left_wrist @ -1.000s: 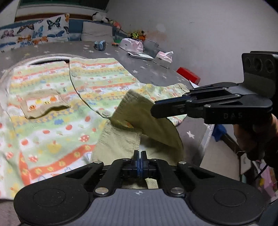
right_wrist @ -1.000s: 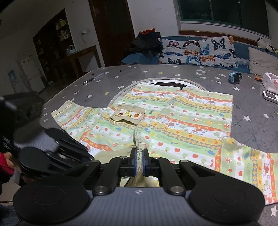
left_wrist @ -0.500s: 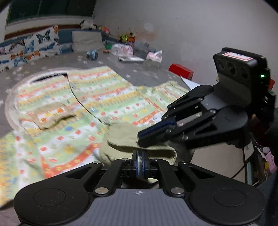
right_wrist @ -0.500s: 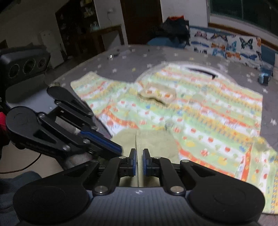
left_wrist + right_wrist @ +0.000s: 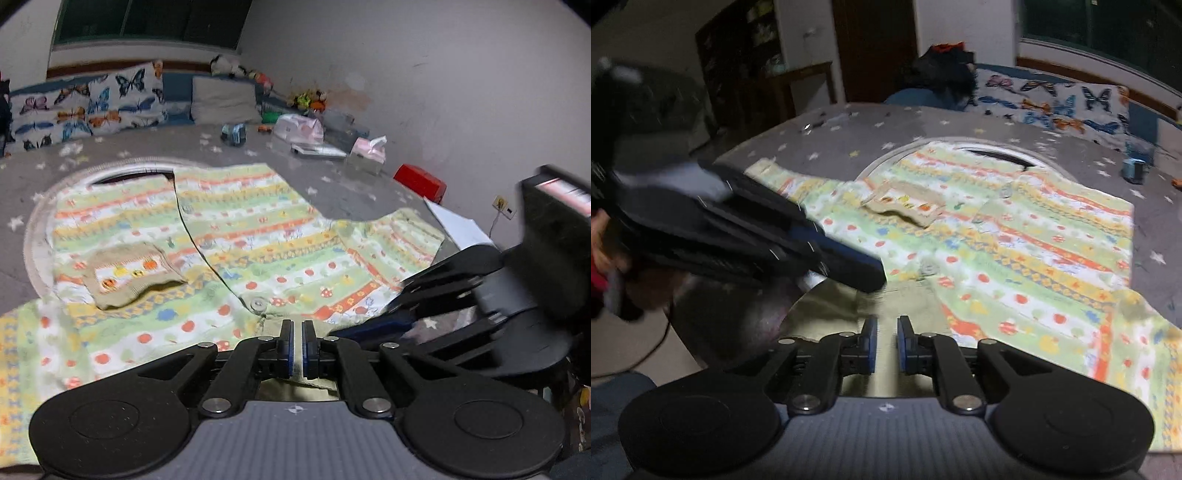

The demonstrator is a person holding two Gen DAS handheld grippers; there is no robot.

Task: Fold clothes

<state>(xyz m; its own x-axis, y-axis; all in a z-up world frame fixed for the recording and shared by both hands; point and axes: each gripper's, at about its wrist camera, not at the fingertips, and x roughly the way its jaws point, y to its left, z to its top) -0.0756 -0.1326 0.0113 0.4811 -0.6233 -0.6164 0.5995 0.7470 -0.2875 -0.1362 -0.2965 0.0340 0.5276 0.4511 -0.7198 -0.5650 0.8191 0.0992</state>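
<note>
Left wrist view: the left gripper (image 5: 297, 349) has its jaws slightly parted, grasping nothing, above the khaki hem (image 5: 275, 326) of the striped cardigan (image 5: 258, 236) spread flat on the star-print worktop (image 5: 354, 192). The right gripper (image 5: 373, 326) sits blurred just beside it.

Right wrist view: the right gripper (image 5: 886, 343) is released over the hem (image 5: 849, 306); the left gripper (image 5: 849, 264) reaches across it.

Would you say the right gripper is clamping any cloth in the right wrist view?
No, the right gripper has its jaws apart, with only the olive hem lying loose beneath the gap.
</note>
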